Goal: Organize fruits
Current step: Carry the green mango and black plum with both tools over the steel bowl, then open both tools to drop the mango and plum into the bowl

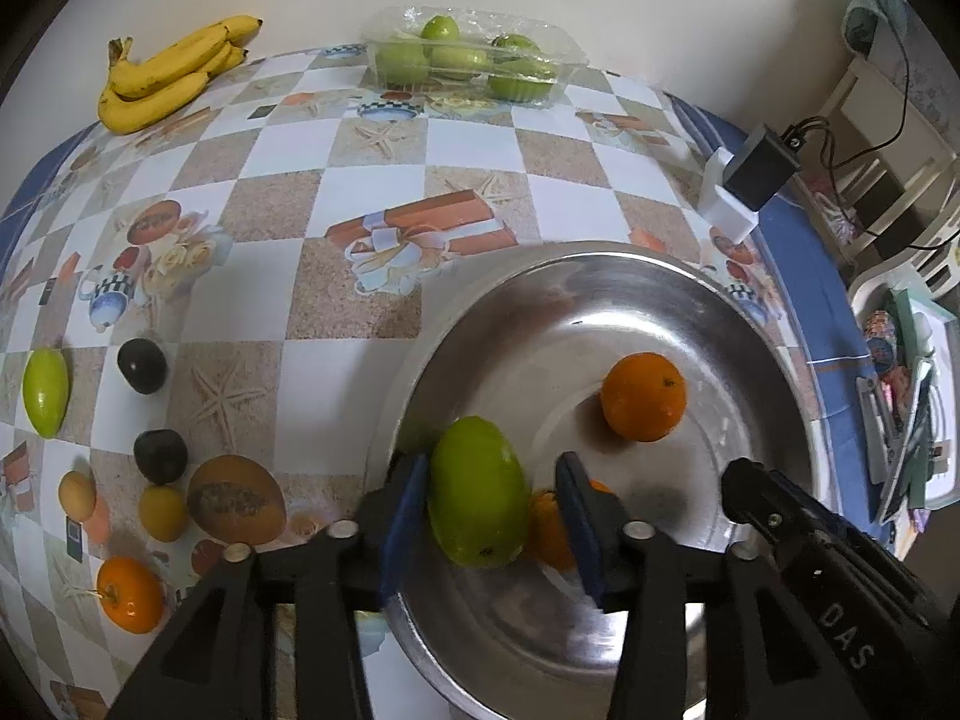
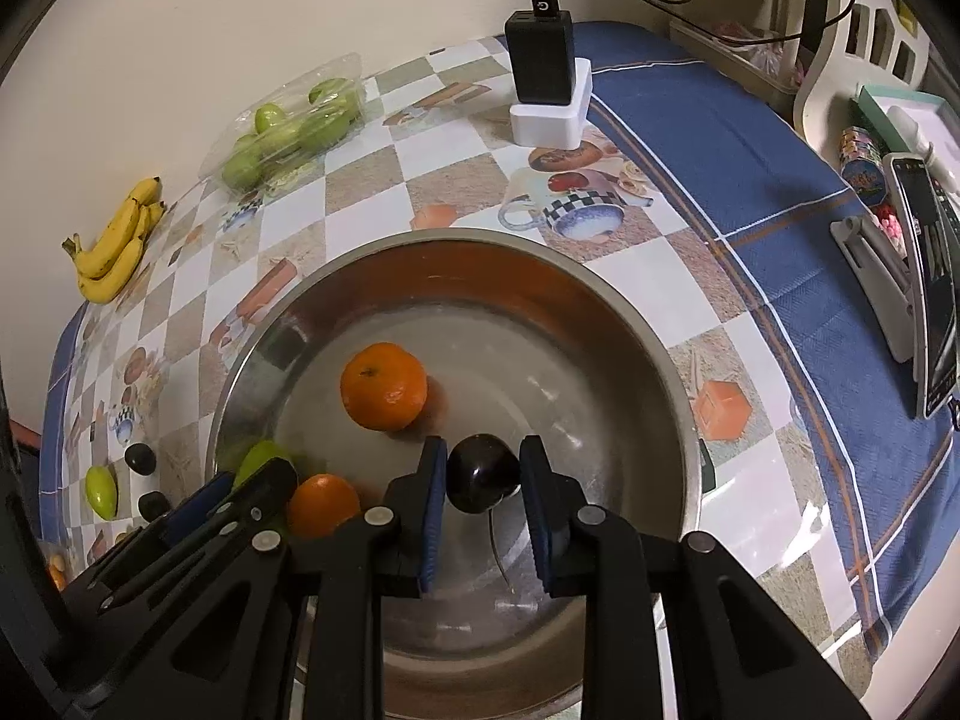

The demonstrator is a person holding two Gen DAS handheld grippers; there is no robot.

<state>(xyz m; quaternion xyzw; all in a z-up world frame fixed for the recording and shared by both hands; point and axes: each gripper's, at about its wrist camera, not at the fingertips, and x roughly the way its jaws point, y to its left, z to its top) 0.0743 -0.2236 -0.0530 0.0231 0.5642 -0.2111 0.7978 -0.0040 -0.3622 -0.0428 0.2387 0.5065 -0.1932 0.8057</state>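
Note:
A steel bowl (image 1: 708,294) (image 2: 600,288) holds an orange (image 1: 643,396) (image 2: 384,387) and a second orange (image 2: 321,504) (image 1: 549,525). My left gripper (image 1: 495,495) is over the bowl's left side with a green mango (image 1: 477,492) between its pads; the left pad touches it, a gap shows at the right pad. My right gripper (image 2: 483,480) is shut on a dark plum (image 2: 480,477) just above the bowl's floor. The right gripper also shows in the left wrist view (image 1: 780,516).
On the checkered cloth left of the bowl lie a green mango (image 1: 45,390), two dark plums (image 1: 142,365), two small yellow fruits (image 1: 161,511), and an orange (image 1: 130,594). Bananas (image 1: 162,72) and a plastic tray of green fruit (image 1: 468,57) sit at the back. A black charger (image 2: 540,60) stands at the right.

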